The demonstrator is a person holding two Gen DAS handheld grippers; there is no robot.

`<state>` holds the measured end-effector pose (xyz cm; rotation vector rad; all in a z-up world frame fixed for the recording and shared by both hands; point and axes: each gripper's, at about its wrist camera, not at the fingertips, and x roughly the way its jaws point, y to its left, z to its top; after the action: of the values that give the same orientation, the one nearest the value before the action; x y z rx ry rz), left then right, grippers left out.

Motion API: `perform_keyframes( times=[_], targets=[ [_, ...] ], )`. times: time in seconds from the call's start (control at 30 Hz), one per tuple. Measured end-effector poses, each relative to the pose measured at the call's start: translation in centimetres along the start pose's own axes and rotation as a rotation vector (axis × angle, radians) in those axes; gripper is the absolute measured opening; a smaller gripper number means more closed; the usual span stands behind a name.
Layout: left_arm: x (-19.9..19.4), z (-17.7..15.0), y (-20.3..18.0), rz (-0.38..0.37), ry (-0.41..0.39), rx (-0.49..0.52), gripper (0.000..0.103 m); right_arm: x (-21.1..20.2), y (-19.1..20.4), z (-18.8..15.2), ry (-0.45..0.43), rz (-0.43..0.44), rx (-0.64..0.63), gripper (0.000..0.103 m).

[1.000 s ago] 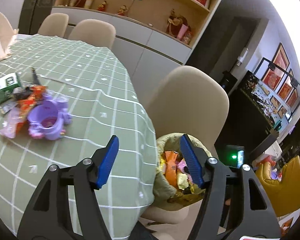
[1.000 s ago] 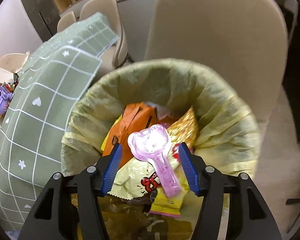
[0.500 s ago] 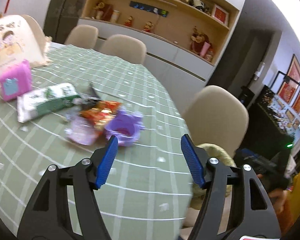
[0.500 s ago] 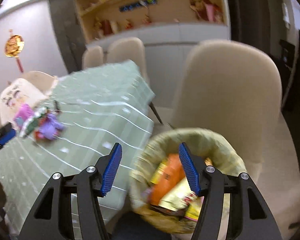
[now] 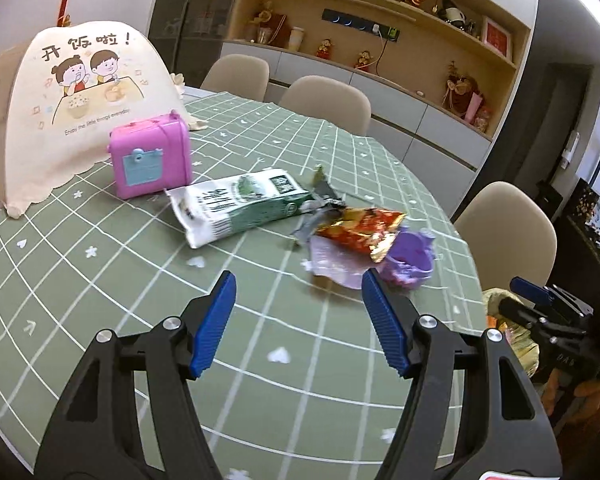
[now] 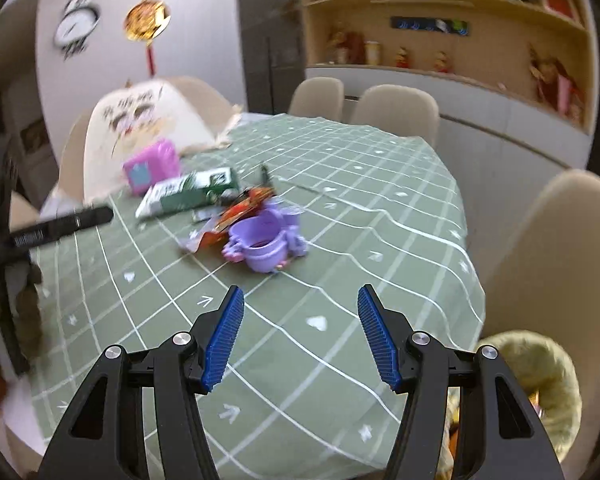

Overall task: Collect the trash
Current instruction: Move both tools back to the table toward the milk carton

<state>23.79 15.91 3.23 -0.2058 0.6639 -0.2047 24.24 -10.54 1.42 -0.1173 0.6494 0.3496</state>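
Note:
Trash lies in a heap on the green checked tablecloth (image 5: 112, 280): a green and white carton (image 5: 236, 204), a red and gold foil wrapper (image 5: 360, 226), a pale lilac wrapper (image 5: 334, 262) and a purple plastic toy cup (image 5: 410, 258) (image 6: 266, 242). My left gripper (image 5: 298, 292) hangs open above the cloth, just short of the heap, nothing between its fingers. My right gripper (image 6: 300, 308) is open and empty too, over the table's near edge with the cup ahead of it. The lined trash bin (image 6: 540, 376) stands below at the right.
A pink toy box (image 5: 152, 156) and a cream printed food cover (image 5: 80, 104) stand at the table's far left. Beige chairs (image 6: 548, 248) ring the table. The other gripper's black body (image 5: 556, 320) shows at the right edge of the left wrist view.
Both grippers swung away from the bin toward the table. The right one rose out of the bin's mouth, leaving the pink spoon-shaped piece inside. The left one now faces the heap.

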Motion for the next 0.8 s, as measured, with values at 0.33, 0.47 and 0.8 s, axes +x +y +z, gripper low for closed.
perform_keyframes(
  times=[0.33, 0.47, 0.8],
  targets=[
    [3.8, 3.3, -1.3, -0.052, -0.021, 0.206, 0.062, 2.9, -0.1, -0.7, 0.036, 0.056, -0.006, 0.056],
    [7.7, 6.2, -1.1, 0.015, -0.011, 0.336, 0.064, 3.2, -1.1, -1.0, 0.06, 0.066, -0.007, 0.056],
    [16.7, 9.1, 1.4, -0.007, 0.237, 0.239, 0.064, 4.5, -2.6, -1.1, 0.106, 0.148, 0.071, 0.056]
  ],
)
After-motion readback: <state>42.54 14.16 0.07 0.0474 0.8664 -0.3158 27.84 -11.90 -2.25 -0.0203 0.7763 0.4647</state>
